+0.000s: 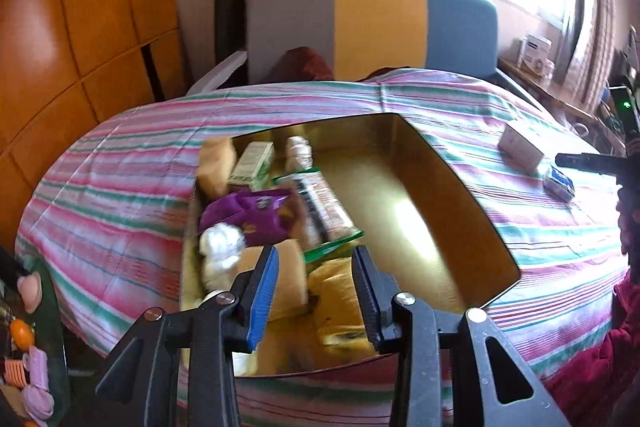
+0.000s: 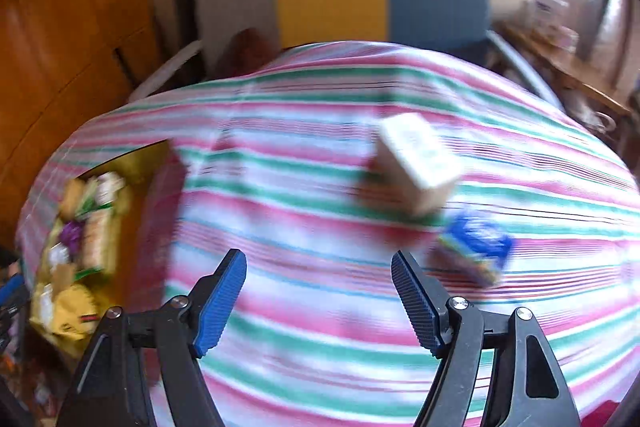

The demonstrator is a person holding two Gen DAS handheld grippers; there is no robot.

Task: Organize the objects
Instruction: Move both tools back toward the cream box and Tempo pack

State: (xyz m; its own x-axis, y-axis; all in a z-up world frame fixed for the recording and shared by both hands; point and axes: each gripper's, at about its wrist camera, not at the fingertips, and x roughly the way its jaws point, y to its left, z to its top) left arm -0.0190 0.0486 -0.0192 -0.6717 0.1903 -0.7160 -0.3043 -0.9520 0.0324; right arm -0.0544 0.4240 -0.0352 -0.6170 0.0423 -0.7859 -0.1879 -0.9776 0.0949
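We are holding the left gripper (image 1: 314, 291) over the gold box (image 1: 440, 163), its jaws apart and clamping nothing. We are seeing two loose things on the striped cloth (image 2: 320, 327), outside the box to its right: one white carton (image 2: 418, 163) and one blue packet (image 2: 476, 247). The carton is lying with its long axis running from far-left toward near-right. The packet is lying just beside the carton's near-right end, too blurred for us to tell its direction. We are keeping the right gripper (image 2: 318, 301) spread wide above the cloth, empty, near both things. The box's left half is holding several packets, among them one purple pouch (image 1: 256, 215).
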